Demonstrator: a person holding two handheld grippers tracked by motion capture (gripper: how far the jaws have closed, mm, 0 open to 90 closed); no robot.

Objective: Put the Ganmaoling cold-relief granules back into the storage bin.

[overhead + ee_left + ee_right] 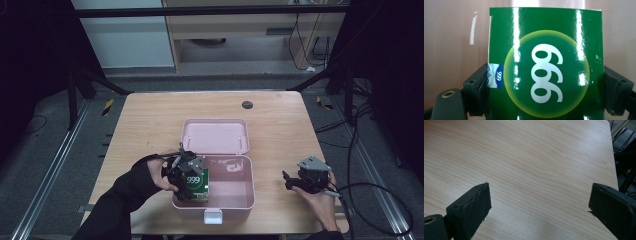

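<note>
Left tongs (192, 186) held a green box (196, 185) marked 999, one jaw pressed on each side edge; in the left gripper view the green box (546, 65) stood between the two black jaws, glossy face toward the camera, a small blue sticker (495, 76) at its 9 o'clock edge by the left jaw. The box sat at the 9 o'clock end of the pink case (235, 200), down inside its tray, roughly upright against the wall there. Pink wall showed behind the box in the left gripper view. Case lid (215, 136) lay open, flat at 12 o'clock of the tray; white latch (213, 216) at the tray's 6 o'clock rim. Something small and pale lay in the tray near its 12 o'clock wall, too blurred to tell what.

Right tongs (287, 181) were at 3 o'clock of the case, well apart from it, low over the worktop (280, 130), jaws wide with nothing between them; the right gripper view showed bare wood grain of the worktop (529, 170) between the two jaws. A dark round spot (247, 104) sat on the worktop at 12 o'clock, beyond the lid.
</note>
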